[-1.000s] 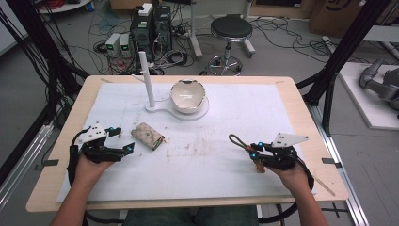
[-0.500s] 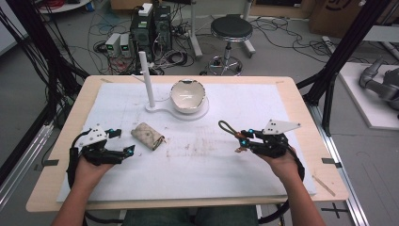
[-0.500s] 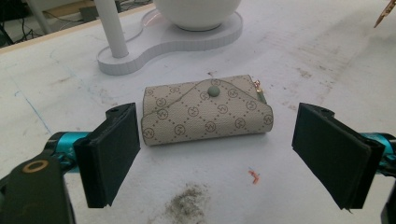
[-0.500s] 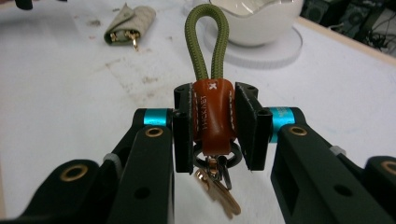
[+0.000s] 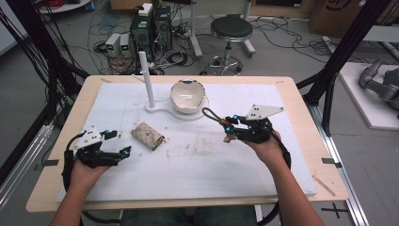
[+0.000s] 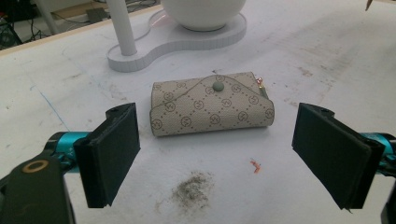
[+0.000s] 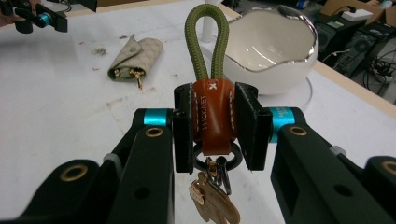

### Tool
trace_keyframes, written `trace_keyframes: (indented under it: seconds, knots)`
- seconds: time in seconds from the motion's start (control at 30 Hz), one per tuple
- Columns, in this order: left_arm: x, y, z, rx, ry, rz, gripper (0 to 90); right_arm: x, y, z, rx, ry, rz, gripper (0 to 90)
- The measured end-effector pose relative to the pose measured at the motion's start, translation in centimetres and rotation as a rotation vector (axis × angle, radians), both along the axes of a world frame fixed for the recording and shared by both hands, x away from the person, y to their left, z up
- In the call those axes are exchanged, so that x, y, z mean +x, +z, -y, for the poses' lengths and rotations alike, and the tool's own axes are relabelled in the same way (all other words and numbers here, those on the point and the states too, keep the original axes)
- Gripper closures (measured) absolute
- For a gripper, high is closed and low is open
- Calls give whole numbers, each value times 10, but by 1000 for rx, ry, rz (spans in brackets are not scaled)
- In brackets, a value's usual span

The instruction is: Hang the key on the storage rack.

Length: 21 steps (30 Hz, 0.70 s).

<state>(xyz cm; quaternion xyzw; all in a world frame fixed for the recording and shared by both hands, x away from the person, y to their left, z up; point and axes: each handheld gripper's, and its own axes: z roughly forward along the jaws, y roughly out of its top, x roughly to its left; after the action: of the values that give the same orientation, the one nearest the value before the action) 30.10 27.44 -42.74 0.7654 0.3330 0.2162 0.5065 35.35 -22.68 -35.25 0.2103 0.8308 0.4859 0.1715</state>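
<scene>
A keychain [image 7: 211, 112] with an olive cord loop, a brown leather tab and a brass key is clamped in my right gripper [image 7: 215, 123], held above the mat. In the high view that right gripper [image 5: 229, 127] hovers just right of the white bowl [image 5: 188, 96], the cord loop [image 5: 212, 115] pointing toward it. A beige patterned key pouch [image 6: 212, 103] lies flat on the mat, snapped closed. My left gripper [image 6: 229, 154] stands open a little before it, jaws wide on either side. In the high view the pouch [image 5: 147, 136] is right of the left gripper [image 5: 122, 143].
The white bowl [image 7: 268, 51] sits on a white stand base [image 5: 162, 108] with an upright white post [image 5: 147, 80] at the back middle. A white mat [image 5: 197, 174] covers the wooden table. Dirt smudges mark the mat centre. A stool and cables stand beyond the table.
My right gripper has carried the keychain leftward and away from the person, from the right side of the mat to beside the bowl. The left gripper has stayed in place, open.
</scene>
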Motion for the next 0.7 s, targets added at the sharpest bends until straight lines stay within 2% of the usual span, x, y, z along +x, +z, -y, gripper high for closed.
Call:
trace_keyframes:
  seconds: [0.23, 0.57, 0.67, 0.7]
  knots:
    - [0, 0, 0, 3, -4, 4, 150, 13, 14, -27, -12, 22, 32, 706]
    - [0, 1, -2, 3, -5, 7, 149, 35, 37, -67, -55, 56, 85, 706]
    - [0, 1, -2, 0, -4, 7, 149, 41, 41, -77, -62, 53, 81, 705]
    - [0, 1, -3, -1, -2, 7, 149, 44, 43, -80, -68, 56, 96, 706]
